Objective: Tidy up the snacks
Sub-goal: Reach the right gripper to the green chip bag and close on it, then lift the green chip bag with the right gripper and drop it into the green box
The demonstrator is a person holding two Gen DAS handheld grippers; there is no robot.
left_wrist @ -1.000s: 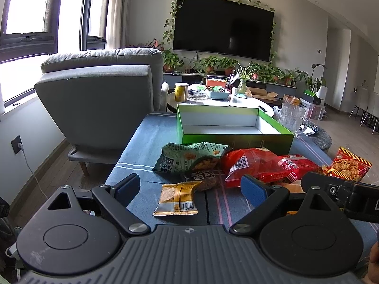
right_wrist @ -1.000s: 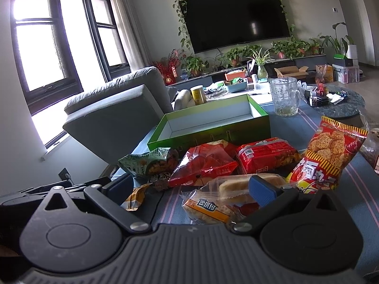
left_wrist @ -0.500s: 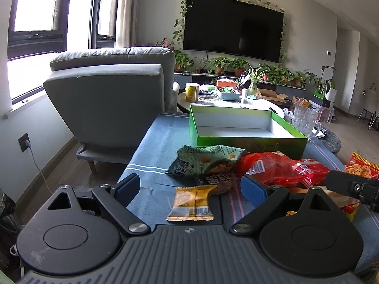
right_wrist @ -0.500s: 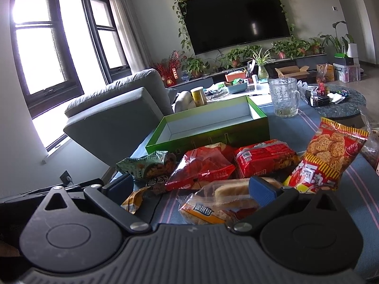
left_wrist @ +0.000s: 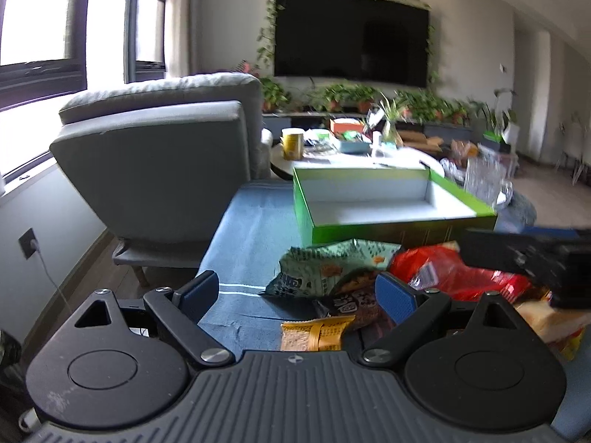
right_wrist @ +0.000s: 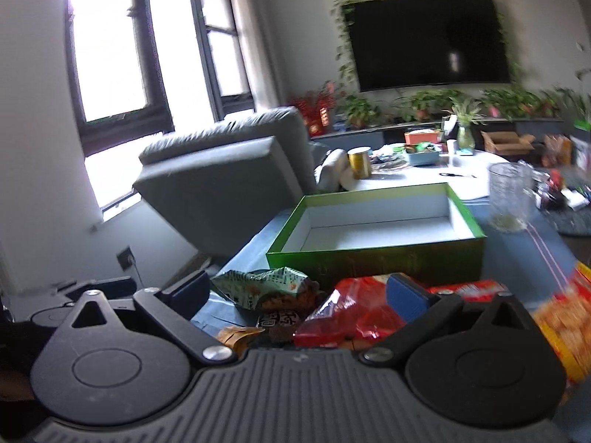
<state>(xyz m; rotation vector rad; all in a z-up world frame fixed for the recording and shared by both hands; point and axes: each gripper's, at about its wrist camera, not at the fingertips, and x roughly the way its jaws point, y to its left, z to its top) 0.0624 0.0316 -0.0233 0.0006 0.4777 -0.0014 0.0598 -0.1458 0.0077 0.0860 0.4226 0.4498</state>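
Note:
An empty green box (left_wrist: 373, 229) (right_wrist: 373, 262) with a white inside stands on the blue cloth. In front of it lies a heap of snacks: a pale green bag (left_wrist: 325, 265) (right_wrist: 266, 286), a dark packet (left_wrist: 354, 306) (right_wrist: 280, 319), a small orange packet (left_wrist: 314, 334) (right_wrist: 234, 334), a red bag (left_wrist: 454, 277) (right_wrist: 351, 313) and a yellow-red bag (right_wrist: 565, 328). My left gripper (left_wrist: 295, 291) hangs open over the orange and dark packets, holding nothing. My right gripper (right_wrist: 299, 293) is open above the red and green bags. Its black body (left_wrist: 528, 254) shows at the right of the left wrist view.
A grey armchair (left_wrist: 159, 162) (right_wrist: 225, 184) stands close to the left of the table. A clear glass jug (right_wrist: 508, 199) is right of the box. Behind it a white table (right_wrist: 424, 177) carries a yellow tin (left_wrist: 291, 144) and clutter. The cloth (left_wrist: 251, 236) left of the snacks is bare.
Both grippers have swung left and moved in over the snack heap, so the box and bags look nearer and more to the right. Both stay open. Nothing was picked up.

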